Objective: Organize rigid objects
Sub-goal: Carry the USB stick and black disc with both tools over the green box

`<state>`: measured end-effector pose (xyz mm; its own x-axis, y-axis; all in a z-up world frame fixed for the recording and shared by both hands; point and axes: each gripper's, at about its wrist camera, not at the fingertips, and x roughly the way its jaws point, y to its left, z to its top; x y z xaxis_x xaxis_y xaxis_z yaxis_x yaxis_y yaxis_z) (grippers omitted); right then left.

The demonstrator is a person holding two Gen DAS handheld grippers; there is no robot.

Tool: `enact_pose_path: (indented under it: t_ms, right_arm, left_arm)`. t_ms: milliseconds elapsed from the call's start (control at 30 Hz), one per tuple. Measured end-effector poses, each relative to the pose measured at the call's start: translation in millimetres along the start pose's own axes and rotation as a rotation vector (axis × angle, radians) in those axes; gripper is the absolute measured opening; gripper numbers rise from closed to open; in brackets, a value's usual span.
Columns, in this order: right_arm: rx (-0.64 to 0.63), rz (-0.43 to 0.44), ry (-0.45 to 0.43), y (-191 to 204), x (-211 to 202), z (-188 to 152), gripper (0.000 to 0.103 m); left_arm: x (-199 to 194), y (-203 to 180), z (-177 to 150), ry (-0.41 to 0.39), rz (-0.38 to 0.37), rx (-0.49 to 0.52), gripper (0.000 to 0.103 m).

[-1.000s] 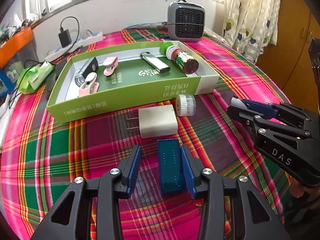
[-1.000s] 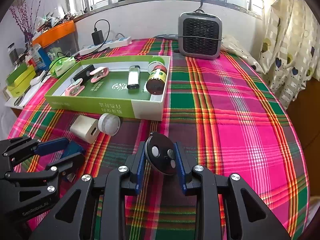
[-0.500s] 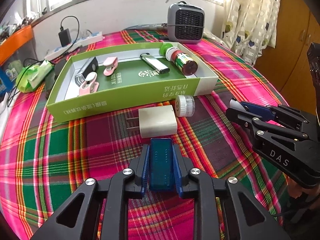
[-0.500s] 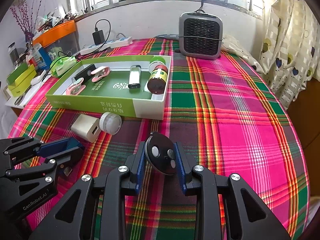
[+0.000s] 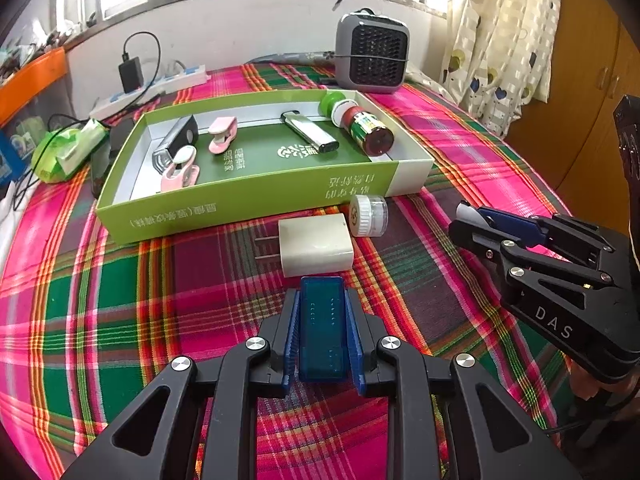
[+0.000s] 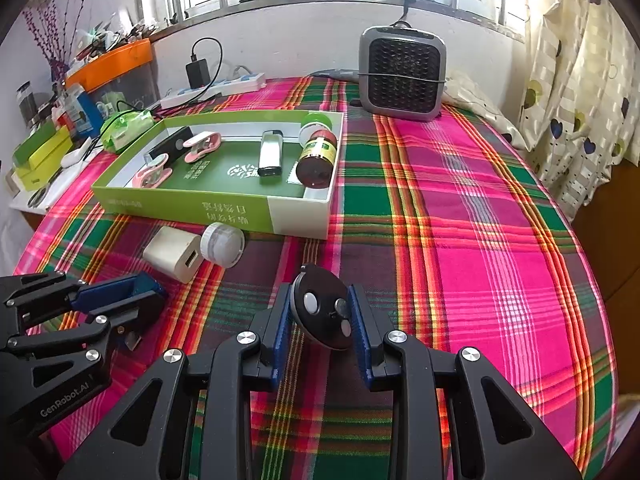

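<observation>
The left gripper [image 5: 322, 334] clamps a translucent blue rectangular plastic block [image 5: 322, 330], the white square charger [image 5: 316, 245] just ahead; the right gripper [image 6: 322, 322] grips a black round disc [image 6: 322, 312], open plaid tablecloth [image 6: 460, 240] beyond.

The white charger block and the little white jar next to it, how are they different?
The white charger block is boxy with flat sides, and two metal prongs stick out of one end. The little white jar is round, lies tipped on its side, and has a see-through body behind its white cap. The charger block looks bigger than the jar. Both lie on the plaid tablecloth, just outside the green box, close beside each other.
</observation>
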<state>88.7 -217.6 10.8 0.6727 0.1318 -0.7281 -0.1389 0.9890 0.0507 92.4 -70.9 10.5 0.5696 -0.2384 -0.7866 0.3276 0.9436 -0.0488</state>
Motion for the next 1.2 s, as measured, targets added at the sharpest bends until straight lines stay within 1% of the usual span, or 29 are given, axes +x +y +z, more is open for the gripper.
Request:
enact_pose_path:
  t_ms: [200, 567, 933, 1200]
  right_arm:
    - [-0.003, -0.002, -0.015, 2.4, -4.8, 0.7, 0.029]
    - [-0.007, 0.002, -0.042, 4.7, -15.4, 6.2, 0.029]
    - [-0.023, 0.001, -0.079, 7.8, -27.1, 19.6, 0.029]
    - [-0.039, 0.003, -0.109, 9.8, -33.7, 34.6, 0.029]
  left_arm:
    - [-4.4, 1.3, -0.1, -0.011, -0.012, -0.004, 0.021]
    - [-20.4, 4.7, 7.2, -0.057, -0.019, -0.017, 0.021]
    - [-36.6, 14.6, 24.3, -0.105, -0.006, -0.026, 0.021]
    - [-43.4, 29.0, 42.6, -0.140, 0.013, -0.046, 0.021]
